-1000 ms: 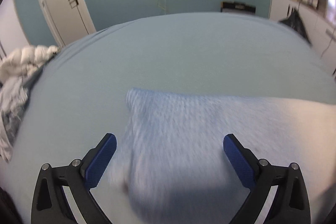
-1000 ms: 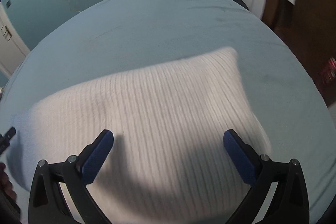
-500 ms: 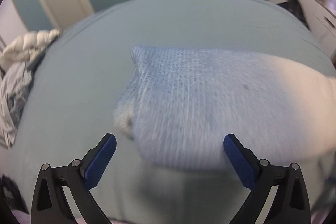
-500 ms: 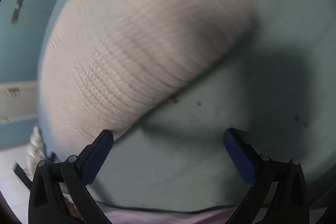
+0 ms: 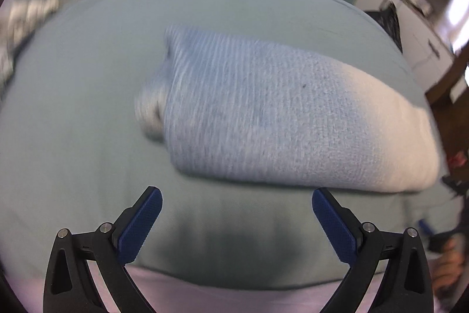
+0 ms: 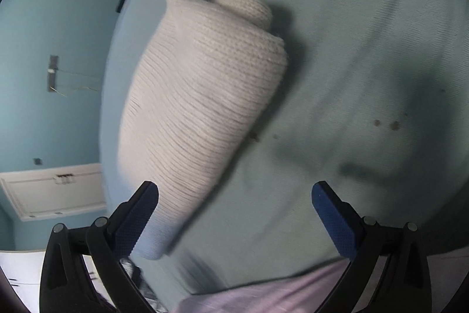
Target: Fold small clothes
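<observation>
Left claw: seen wide open, blue pads spread far apart; nothing is held between them.
Right claw: seen wide open likewise; nothing is gripped. Its left pad overlaps the near end of the garment in the picture; whether contact is made cannot be told.
Knitted garment: a ribbed, cream-white knit, found folded into a thick oblong bundle. It is laid flat on the bed, just ahead of the left claw and clear of both its pads, with its long side running across that view.
Garment, right wrist view: seen ahead and to the left of the right claw's centre line, stretching away from the left pad. A rolled inner layer is visible at its far end.
Bed: covered by a pale green sheet on which the bundle rests. Small dark spots are noted on the sheet ahead and to the right of the right claw.
Image quality: the left wrist view is blurred at the bundle's far left end.
Surroundings: a white door in a teal wall is noted to the left of the right claw; white cabinets stand beyond the bed, far right of the left claw.
</observation>
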Available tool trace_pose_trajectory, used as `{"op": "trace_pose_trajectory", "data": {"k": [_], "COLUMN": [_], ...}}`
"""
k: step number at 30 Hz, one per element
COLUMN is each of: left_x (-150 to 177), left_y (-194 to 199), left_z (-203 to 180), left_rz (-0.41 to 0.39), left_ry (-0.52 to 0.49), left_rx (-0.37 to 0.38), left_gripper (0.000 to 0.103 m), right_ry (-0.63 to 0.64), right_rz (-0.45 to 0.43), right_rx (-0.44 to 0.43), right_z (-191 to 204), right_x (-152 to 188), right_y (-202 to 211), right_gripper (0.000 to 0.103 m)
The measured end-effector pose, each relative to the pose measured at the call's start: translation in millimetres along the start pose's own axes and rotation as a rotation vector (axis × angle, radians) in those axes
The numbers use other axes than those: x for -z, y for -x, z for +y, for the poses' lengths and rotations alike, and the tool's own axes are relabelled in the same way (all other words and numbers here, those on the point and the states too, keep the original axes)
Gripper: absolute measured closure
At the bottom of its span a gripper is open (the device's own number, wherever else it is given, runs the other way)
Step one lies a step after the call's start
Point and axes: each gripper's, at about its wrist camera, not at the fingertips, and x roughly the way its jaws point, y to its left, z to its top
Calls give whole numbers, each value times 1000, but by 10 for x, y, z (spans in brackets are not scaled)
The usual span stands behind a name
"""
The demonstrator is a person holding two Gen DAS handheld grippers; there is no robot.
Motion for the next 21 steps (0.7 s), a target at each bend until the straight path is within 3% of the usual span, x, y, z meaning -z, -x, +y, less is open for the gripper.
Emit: {"op": "trace_pose_trajectory", "data": {"k": [4,8,16,21], "left_x": [87,114,117,115], "left_y": [-194,-190,-178,-238], "left_z": [244,358,156,24], "left_rz": [122,112,70,53], "left_ry": [192,285,204,175], "left_rx": [76,90,35,-4], "left_gripper": [0,0,0,0], "right_ry": [-45,-52,-61,-63], "right_rz": [-8,1,55,29], "right_rx": [-53,-91,-81,-163], "right_z": [-59,-17,-17,-40], "right_x": [-6,8,25,-84], "right_y": [-69,-163,-23,20], "right_gripper": [1,1,1,1]}}
